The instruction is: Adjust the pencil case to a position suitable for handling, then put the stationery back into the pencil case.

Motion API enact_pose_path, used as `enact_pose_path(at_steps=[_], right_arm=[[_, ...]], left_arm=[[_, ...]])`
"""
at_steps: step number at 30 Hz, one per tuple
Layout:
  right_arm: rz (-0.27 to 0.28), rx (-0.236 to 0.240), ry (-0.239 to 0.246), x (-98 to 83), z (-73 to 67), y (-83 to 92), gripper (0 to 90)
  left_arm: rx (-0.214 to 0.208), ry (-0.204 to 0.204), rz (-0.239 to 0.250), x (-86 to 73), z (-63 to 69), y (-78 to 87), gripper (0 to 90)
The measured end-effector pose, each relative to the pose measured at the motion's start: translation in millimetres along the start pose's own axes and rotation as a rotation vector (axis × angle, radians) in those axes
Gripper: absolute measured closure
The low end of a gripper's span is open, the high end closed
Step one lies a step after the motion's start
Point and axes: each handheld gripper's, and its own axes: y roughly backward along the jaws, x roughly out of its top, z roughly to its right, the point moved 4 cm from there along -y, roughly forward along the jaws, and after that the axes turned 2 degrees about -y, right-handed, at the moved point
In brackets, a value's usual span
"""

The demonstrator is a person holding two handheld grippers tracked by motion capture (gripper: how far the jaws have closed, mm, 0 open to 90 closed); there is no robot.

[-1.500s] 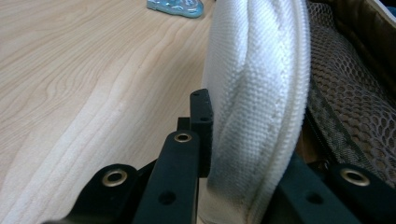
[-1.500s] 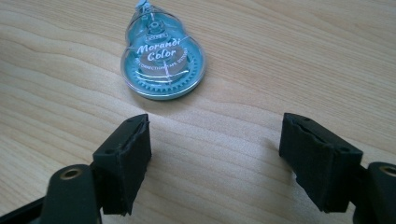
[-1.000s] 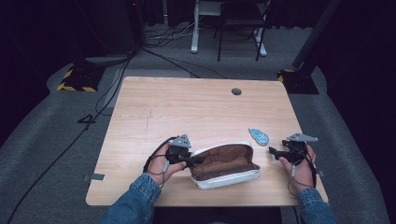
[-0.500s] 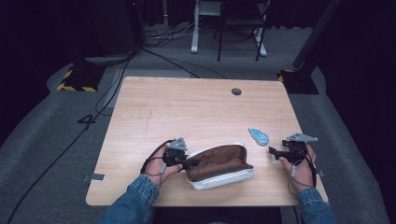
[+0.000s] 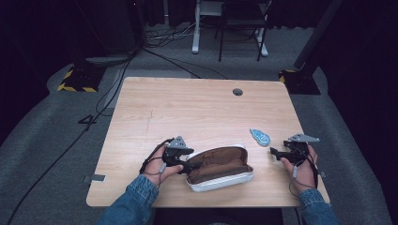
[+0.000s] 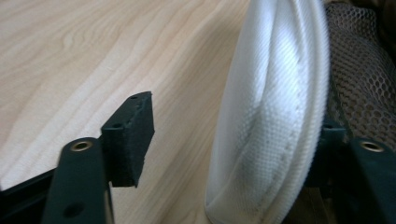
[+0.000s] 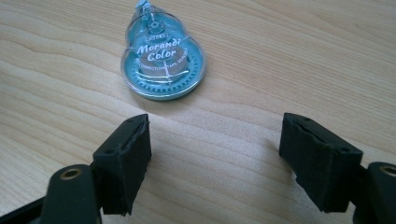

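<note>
1. One open pencil case point(image 5: 218, 168), white outside and brown mesh-lined inside, lies on the tabletop point(image 5: 187, 108) near edge.
2. Left gripper point(image 5: 191, 165) fingers have just been opening; the case's white rim sits between them, one pad clear.
3. Right gripper point(image 5: 273, 152) fingers stand wide, empty, near a blue correction tape point(image 5: 259, 137).

Blue denim sleeves point(image 5: 136, 199); black hand-held gripper point(image 5: 190, 165) each hand, grey three-cornered plate, brass rivets, trailing cables.

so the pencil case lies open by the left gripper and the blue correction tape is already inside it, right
Not quite. The pencil case lies open by the left gripper, but the correction tape is not inside it: the high view shows it on the table, beside the case and in front of the right gripper.
</note>
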Motion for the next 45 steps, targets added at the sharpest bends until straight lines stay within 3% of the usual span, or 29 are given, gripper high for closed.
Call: enact_pose_path(at_steps=[14, 21, 24, 31, 36, 40, 45], right_arm=[[-0.001, 0.001, -0.001, 0.0, -0.1, 0.0, 24.9], [-0.001, 0.000, 0.002, 0.3, 0.1, -0.3, 24.9], [-0.001, 0.000, 0.001, 0.3, 0.0, -0.3, 25.0], [-0.002, 0.000, 0.003, 0.4, 0.1, -0.3, 25.0], [-0.003, 0.008, 0.007, -0.1, -0.4, 0.4, 25.2], [-0.002, 0.016, 0.012, -0.8, -0.9, 1.3, 25.6], [-0.027, 0.042, -0.015, 0.1, -3.2, 5.3, 25.6]], left_arm=[[0.050, -0.024, 0.075, 13.4, 0.4, 25.8, 25.4], [0.085, -0.019, 0.115, 11.3, -5.1, 49.5, 24.5], [0.124, -0.015, 0.126, 8.9, -9.7, 60.8, 24.3], [0.255, -0.004, 0.090, -6.1, -28.5, 79.4, 23.7], [0.286, 0.037, 0.083, -14.1, -37.9, 86.3, 22.0], [0.334, 0.031, 0.022, -24.5, -47.9, 86.8, 20.7], [0.350, 0.058, -0.021, -34.2, -55.2, 84.1, 18.9]])
